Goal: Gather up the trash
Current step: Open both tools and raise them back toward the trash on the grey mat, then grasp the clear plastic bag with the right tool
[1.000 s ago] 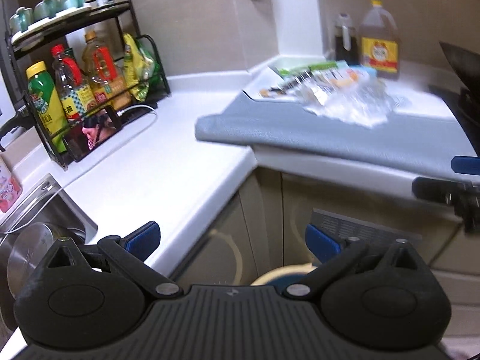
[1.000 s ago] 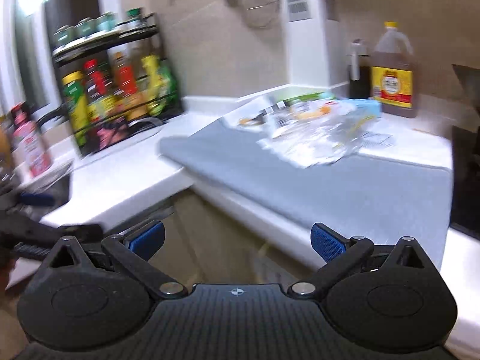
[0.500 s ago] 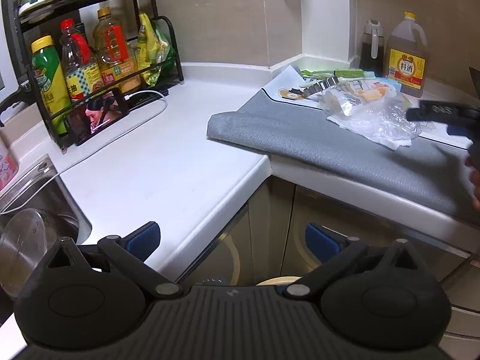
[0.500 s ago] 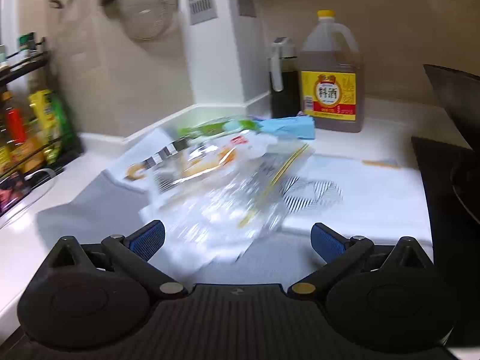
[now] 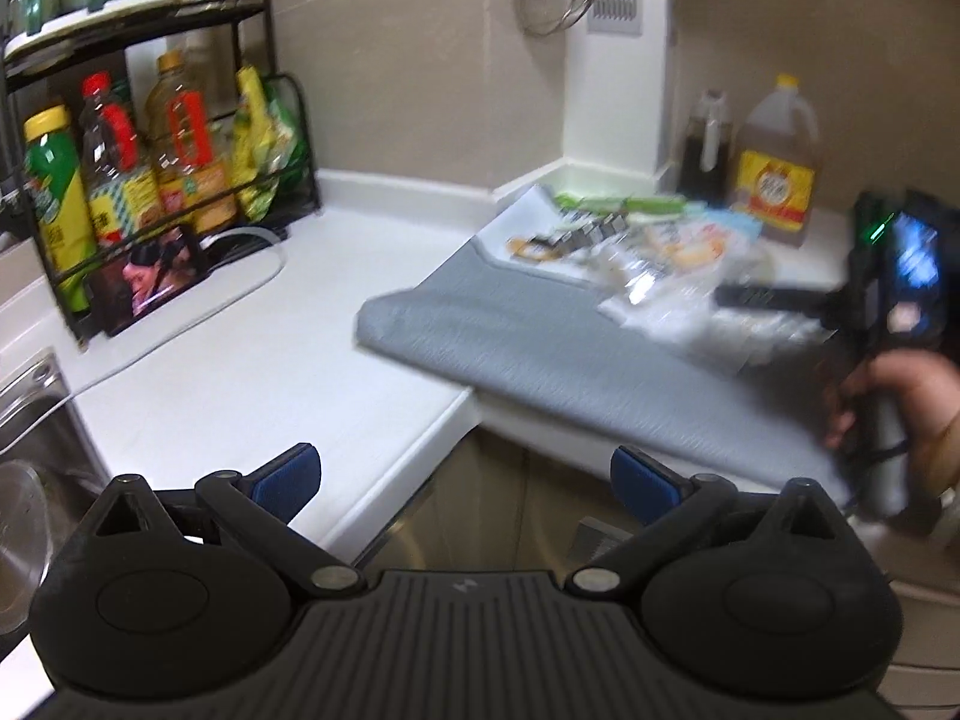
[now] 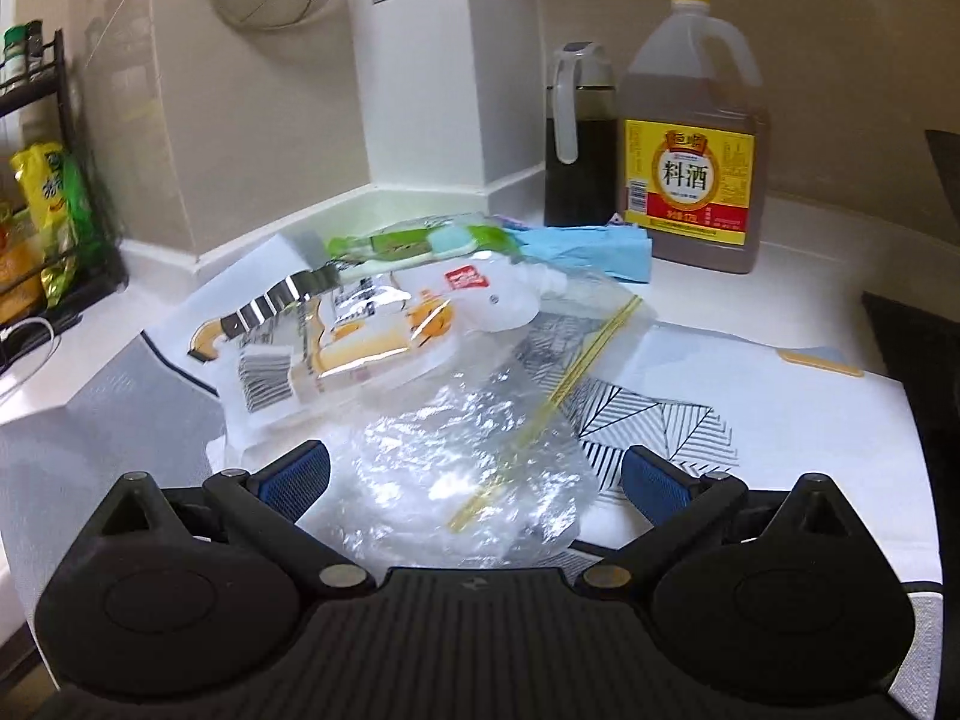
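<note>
Nearest: right gripper (image 6: 474, 477), blue pads spread wide, clasping nothing, poised just over the near edge of the clear zip bag (image 6: 480, 450). Bag dead ahead between the two pads, crumpled on the grey mat (image 6: 90, 420), its yellow zip strip running diagonally from near centre up toward far right. Just behind the zip bag, partly overlapping it: a printed snack wrapper (image 6: 354, 336) with a small red logo, text too small to read. Behind that, a green wrapper (image 6: 414, 243) and a blue pack (image 6: 582, 249).

Left gripper (image 5: 465, 483) likewise spread and empty, well back from the zip bag, out past the counter edge; right hand clearly nearer.

Farthest behind the zip bag: dark sauce dispenser (image 6: 579, 138), then a brown jug (image 6: 690, 138) labelled "料酒".
</note>
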`<action>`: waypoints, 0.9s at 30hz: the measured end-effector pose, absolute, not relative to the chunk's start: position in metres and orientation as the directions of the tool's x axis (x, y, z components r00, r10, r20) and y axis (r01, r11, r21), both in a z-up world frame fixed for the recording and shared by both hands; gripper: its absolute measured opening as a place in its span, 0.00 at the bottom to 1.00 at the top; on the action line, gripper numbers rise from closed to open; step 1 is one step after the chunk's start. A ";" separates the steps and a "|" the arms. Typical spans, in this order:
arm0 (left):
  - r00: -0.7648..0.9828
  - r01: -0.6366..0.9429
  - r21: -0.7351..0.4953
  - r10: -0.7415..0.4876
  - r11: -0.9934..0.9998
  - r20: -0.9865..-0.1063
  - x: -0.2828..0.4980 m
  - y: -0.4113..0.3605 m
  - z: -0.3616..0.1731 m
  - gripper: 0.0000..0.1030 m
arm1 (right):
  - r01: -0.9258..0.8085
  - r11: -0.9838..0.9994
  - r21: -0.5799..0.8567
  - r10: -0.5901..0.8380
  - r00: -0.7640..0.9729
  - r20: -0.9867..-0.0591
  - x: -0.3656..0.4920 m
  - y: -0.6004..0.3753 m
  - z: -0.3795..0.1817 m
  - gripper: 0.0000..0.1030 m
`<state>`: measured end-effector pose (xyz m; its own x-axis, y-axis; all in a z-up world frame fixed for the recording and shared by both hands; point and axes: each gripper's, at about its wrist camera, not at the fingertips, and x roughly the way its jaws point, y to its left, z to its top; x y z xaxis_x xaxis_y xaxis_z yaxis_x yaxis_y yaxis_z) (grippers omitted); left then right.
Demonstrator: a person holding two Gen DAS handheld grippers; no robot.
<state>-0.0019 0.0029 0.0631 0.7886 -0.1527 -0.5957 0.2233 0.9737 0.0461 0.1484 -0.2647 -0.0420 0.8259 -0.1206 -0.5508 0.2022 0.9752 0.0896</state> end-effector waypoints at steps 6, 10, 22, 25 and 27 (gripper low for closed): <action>0.823 0.297 0.033 -0.238 0.954 -0.516 -0.024 -0.018 0.110 1.00 | 0.217 0.969 0.121 -0.112 0.816 -0.567 0.147 -0.270 -0.047 1.00; 0.851 0.332 0.067 -0.268 0.941 -0.451 -0.040 -0.024 0.150 1.00 | 0.221 0.966 0.133 -0.109 0.818 -0.564 0.145 -0.272 -0.047 1.00; 0.917 0.294 0.150 -0.234 0.944 -0.324 -0.031 -0.021 0.205 1.00 | 0.204 0.971 0.126 -0.107 0.838 -0.536 0.139 -0.269 -0.042 1.00; 0.904 0.283 0.151 -0.211 0.947 -0.371 -0.005 -0.027 0.174 1.00 | 0.198 0.972 0.127 -0.101 0.840 -0.534 0.138 -0.269 -0.042 1.00; 0.900 0.282 0.169 -0.199 0.944 -0.388 0.014 -0.036 0.153 1.00 | 0.195 0.972 0.128 -0.097 0.837 -0.539 0.138 -0.270 -0.043 1.00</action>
<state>0.0138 -0.0360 0.1526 0.9000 -0.1989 -0.3879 0.2817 0.9444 0.1693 0.1380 -0.2696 -0.0427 0.8370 -0.0969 -0.5386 0.1951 0.9724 0.1283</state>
